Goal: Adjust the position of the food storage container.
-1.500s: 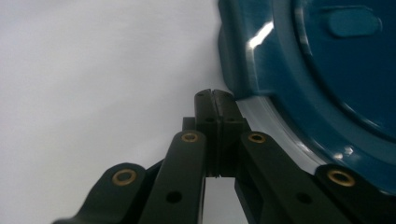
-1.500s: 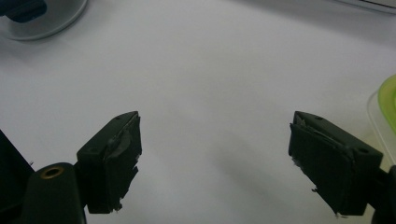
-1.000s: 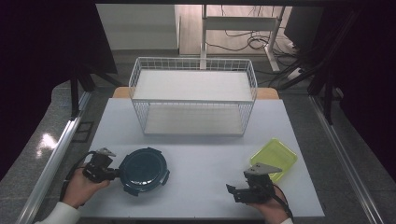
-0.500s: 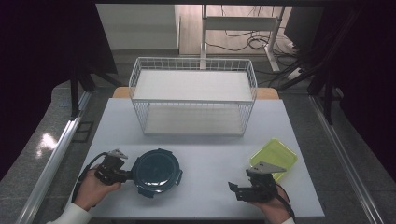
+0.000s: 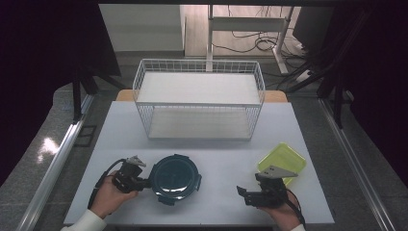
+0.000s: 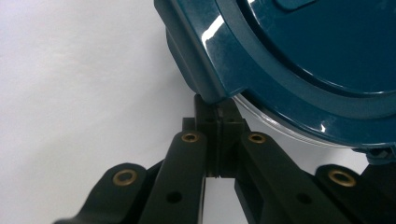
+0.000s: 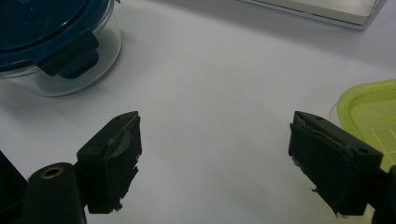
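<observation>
Left tongs (image 5: 144, 182) clamped on blue-lidded container (image 5: 174, 177) rim | right tongs (image 7: 215, 163) wide, low over table (image 5: 221, 159)

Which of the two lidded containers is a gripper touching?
The round blue one: the left gripper, shut, presses its rim. The green one sits untouched.

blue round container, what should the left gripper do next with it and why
Probably keep nudging the blue round container rightward toward the table's middle: the left gripper is shut with its tips against the latch edge, while the right gripper waits open and empty.
</observation>
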Action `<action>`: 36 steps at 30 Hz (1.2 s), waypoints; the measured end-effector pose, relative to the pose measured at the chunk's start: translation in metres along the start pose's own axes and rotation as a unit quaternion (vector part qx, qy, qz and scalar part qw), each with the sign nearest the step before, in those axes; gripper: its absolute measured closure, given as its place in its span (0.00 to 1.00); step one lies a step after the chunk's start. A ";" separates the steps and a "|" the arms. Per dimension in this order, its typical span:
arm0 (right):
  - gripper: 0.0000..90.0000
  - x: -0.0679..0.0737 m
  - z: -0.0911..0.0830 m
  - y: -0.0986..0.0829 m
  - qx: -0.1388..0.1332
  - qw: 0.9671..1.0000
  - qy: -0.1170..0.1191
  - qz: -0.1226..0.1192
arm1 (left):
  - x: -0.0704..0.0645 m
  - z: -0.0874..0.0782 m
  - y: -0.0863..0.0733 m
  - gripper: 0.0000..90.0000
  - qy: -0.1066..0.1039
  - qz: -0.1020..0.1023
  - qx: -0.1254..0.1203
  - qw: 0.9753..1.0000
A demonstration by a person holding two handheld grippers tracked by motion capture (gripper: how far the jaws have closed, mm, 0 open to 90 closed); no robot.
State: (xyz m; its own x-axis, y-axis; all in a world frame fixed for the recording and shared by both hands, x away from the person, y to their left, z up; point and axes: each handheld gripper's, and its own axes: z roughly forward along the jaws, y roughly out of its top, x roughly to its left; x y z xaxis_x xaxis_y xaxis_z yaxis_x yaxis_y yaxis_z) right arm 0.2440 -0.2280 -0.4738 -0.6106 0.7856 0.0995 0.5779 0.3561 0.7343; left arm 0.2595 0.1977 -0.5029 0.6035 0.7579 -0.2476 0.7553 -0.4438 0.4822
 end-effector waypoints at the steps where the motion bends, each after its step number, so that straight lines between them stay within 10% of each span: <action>1: 0.19 0.000 0.000 0.000 0.001 1.000 0.000 0.003 | -0.001 0.001 0.001 1.00 -0.002 0.001 0.000 1.000; 36: 0.19 -0.005 -0.002 0.001 -0.005 1.000 -0.006 0.010 | -0.050 0.043 0.042 1.00 -0.049 0.046 0.010 0.998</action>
State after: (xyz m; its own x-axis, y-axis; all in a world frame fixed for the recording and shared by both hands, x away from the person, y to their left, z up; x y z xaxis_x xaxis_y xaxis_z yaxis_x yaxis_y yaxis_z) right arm 0.2465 -0.2328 -0.4720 -0.5926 0.7983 0.1072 0.5842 0.3344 0.7395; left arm 0.2721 0.1206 -0.5066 0.6911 0.6644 -0.2846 0.7007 -0.5191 0.4895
